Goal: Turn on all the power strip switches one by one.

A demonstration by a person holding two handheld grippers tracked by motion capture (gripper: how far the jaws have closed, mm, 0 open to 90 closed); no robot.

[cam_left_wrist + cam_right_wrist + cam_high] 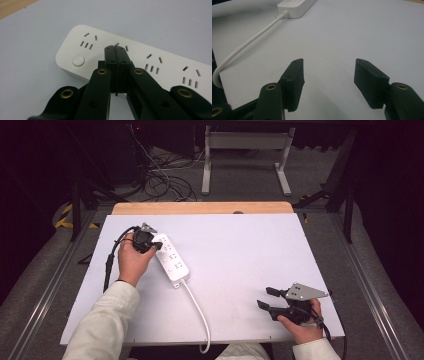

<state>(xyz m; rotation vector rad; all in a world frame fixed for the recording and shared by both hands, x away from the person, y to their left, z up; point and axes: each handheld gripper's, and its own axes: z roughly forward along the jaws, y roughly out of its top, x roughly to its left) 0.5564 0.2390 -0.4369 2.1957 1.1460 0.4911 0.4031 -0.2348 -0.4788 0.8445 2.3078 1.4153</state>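
Note:
A white power strip (171,260) lies diagonally on the white table top (240,250), its white cable (199,310) running to the front edge. My left gripper (156,245) hovers over the strip's far end. In the left gripper view its jaws are pressed together, shut on nothing, the tips (115,50) just above the strip's face (140,60) beside the round button (78,60). My right gripper (266,297) rests near the front right corner, open. In the right gripper view bare table lies between its fingertips (328,65), with the strip's near end (294,6) and cable (249,41) farther off.
A wooden board edge (202,208) runs along the table's far side. Beyond it stand white desk legs (245,160) and tangled cables (160,180) on the floor. Metal rails (370,290) flank the table on both sides.

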